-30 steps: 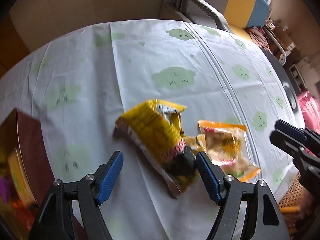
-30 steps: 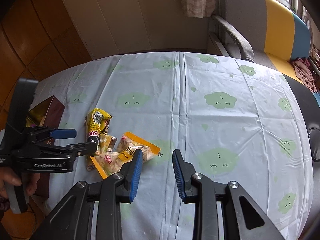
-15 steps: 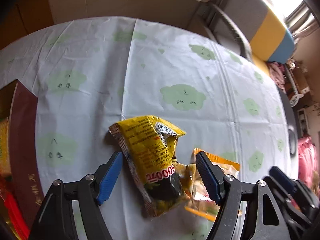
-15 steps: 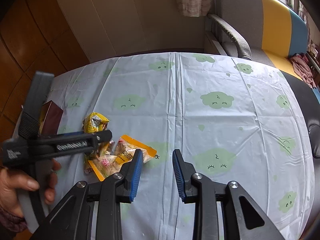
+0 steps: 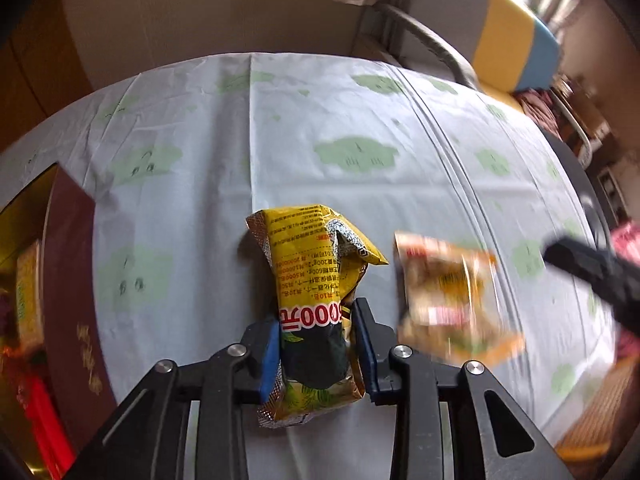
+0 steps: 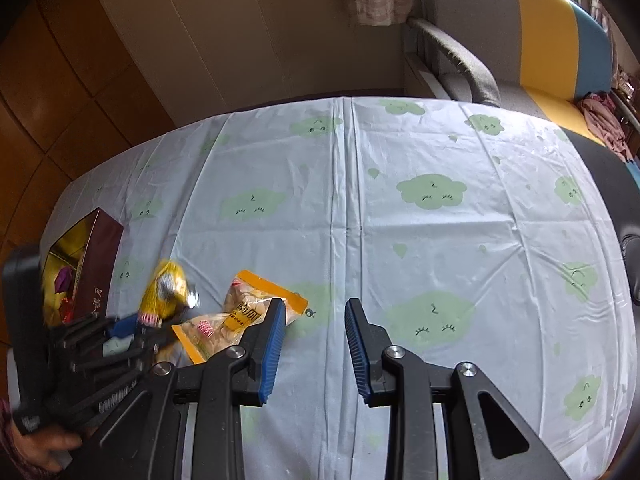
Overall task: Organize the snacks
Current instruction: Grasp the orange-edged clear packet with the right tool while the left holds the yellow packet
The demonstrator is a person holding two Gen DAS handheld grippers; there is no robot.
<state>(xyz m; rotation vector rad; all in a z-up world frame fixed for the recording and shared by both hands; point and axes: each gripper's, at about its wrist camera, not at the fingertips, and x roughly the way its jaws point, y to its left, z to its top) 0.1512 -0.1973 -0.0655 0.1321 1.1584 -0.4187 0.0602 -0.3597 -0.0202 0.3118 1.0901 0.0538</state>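
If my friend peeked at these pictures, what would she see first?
Probably the bright yellow snack bag, right in the middle of the left wrist view, with the left tool closing its blue pads on the bag's lower end. Just to its right lies an orange snack packet on the pale tablecloth with green smiling clouds. At the table's left edge stands a dark red box with colourful things inside.

Tablecloth (image 6: 400,248) pale blue, green cloud faces pattern. Snack packet (image 5: 316,288) yellow, red-white digits, dark lower part. Second packet (image 6: 236,320) orange border, clear middle. Box (image 6: 100,264) maroon, gold inside. Gripper pads (image 6: 274,344) blue.
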